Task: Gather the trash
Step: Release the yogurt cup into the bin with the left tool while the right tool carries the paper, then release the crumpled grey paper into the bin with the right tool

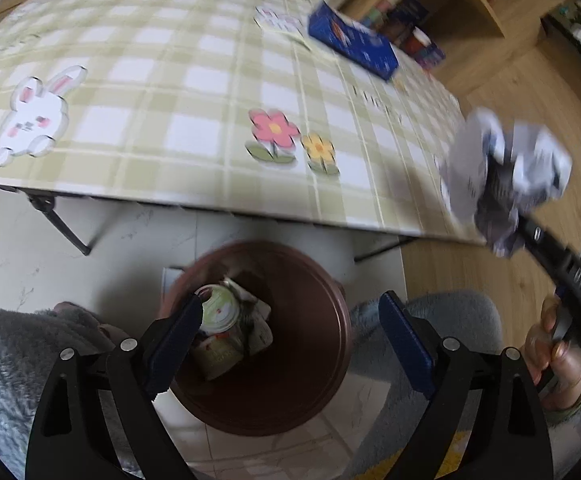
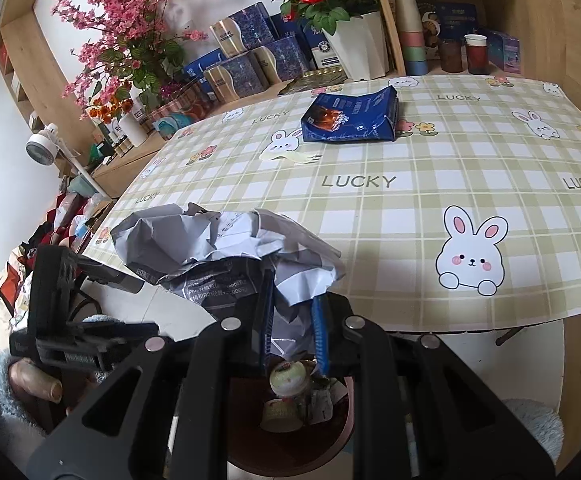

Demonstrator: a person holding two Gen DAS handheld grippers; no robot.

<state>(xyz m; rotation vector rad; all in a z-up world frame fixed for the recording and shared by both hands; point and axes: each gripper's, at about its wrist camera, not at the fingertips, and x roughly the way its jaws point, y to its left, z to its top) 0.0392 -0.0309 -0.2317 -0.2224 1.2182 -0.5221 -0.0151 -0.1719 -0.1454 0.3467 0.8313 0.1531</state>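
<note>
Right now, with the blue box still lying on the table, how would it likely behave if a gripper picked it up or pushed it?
The blue box looks crushed and open at one end, so probably empty and light. Its dented walls would likely give under the pads rather than stay stiff. Lying flat on the tablecloth, it should slide when pushed, not roll or tip.

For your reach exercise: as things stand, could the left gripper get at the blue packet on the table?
Probably yes. The left gripper is open and empty above the brown bin; the blue packet lies unobstructed on the far tablecloth, though well away.
</note>
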